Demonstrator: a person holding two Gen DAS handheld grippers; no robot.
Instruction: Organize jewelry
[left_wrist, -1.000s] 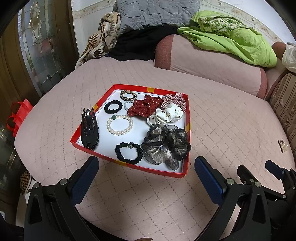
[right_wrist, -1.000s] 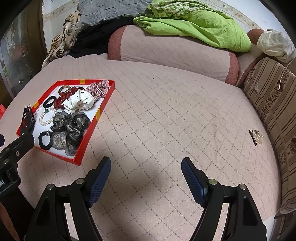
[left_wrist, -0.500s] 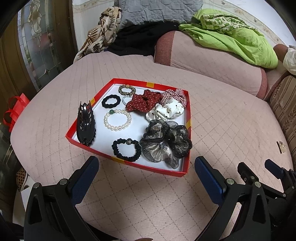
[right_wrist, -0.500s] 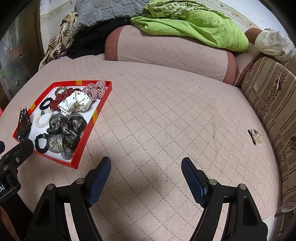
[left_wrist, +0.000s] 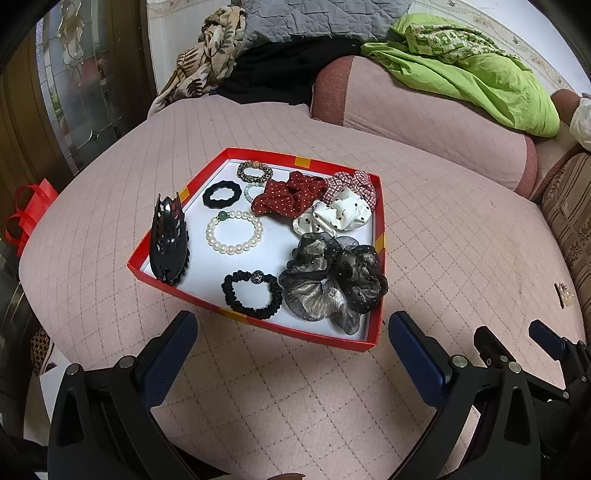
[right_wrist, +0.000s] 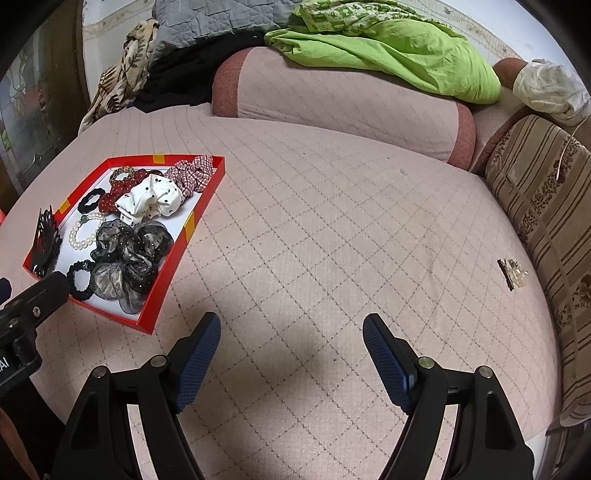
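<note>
A red tray (left_wrist: 258, 323) with a white floor lies on the pink quilted bed; it also shows in the right wrist view (right_wrist: 168, 273). In it lie a black claw clip (left_wrist: 168, 240), a pearl bracelet (left_wrist: 234, 230), a black hair tie (left_wrist: 252, 294), a black sheer scrunchie (left_wrist: 332, 282), a white dotted scrunchie (left_wrist: 332, 218), a red dotted scrunchie (left_wrist: 286, 195) and more. My left gripper (left_wrist: 291, 343) is open and empty just in front of the tray. My right gripper (right_wrist: 291, 345) is open and empty over bare bed. A small hair clip (right_wrist: 511, 273) lies far right.
A pink bolster (right_wrist: 351, 99) with a green blanket (right_wrist: 388, 48) runs along the back. A striped cushion (right_wrist: 546, 206) is at the right. A grey pillow (left_wrist: 317, 16) and patterned cloth (left_wrist: 207, 66) lie behind the tray. The bed edge drops off left, by a red bag (left_wrist: 29, 210).
Both grippers have moved slightly; the tray sits a little lower and farther left in each view. Both stay open and empty. Nothing in the tray has moved.
</note>
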